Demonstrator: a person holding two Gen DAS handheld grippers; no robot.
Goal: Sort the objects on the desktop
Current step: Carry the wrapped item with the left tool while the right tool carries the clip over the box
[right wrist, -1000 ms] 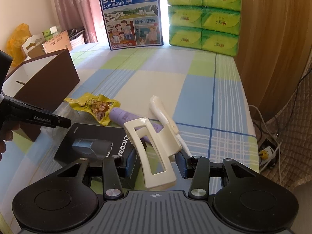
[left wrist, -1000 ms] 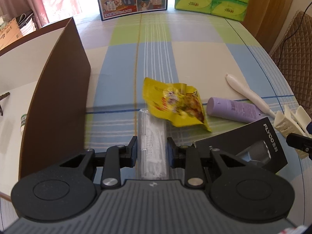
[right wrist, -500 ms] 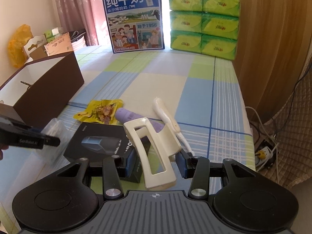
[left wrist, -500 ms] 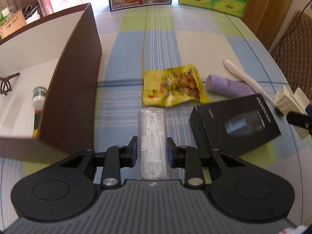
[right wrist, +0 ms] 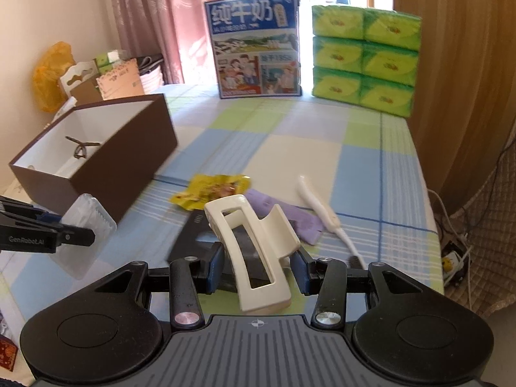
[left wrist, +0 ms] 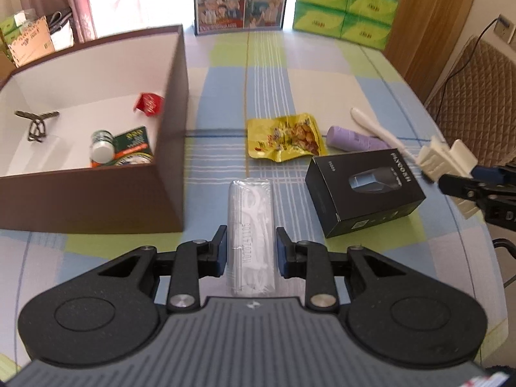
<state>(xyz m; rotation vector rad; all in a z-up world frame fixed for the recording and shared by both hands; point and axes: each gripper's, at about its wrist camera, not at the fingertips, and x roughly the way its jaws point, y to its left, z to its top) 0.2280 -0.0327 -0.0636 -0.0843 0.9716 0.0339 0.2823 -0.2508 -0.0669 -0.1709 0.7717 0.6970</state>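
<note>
A: Held items, please.

B: Left gripper [left wrist: 250,251]: jaws narrow, clamped on a clear plastic packet of white floss picks [left wrist: 251,222]. The packet is off the table, near the front corner of the brown open-topped cardboard box [left wrist: 96,190]. Its long axis runs straight ahead along the fingers, free end pointing away from the camera and down toward the checked tablecloth [left wrist: 225,90].

A: And the other?

B: Right gripper [right wrist: 259,267]: jaws part-way apart, gripping a cream plastic hair claw clip [right wrist: 254,248], lifted clear above the black rectangular product carton [left wrist: 364,190]. The clip's long axis leans up and to the left in the right wrist view, teeth end hidden.

A: Already stowed?

B: Inside the box: a dark metal hair clip [left wrist: 35,124], a small white-capped bottle [left wrist: 101,150], a green printed packet [left wrist: 133,148], a red wrapper [left wrist: 149,104].

A: Outstanding?

B: Lying on the cloth: a yellow foil snack pouch [left wrist: 285,138], a lilac tube [left wrist: 353,138], a white toothbrush [left wrist: 375,129], and the black carton. I judge the job roughly half done: four in, two in transit, four waiting.
</note>
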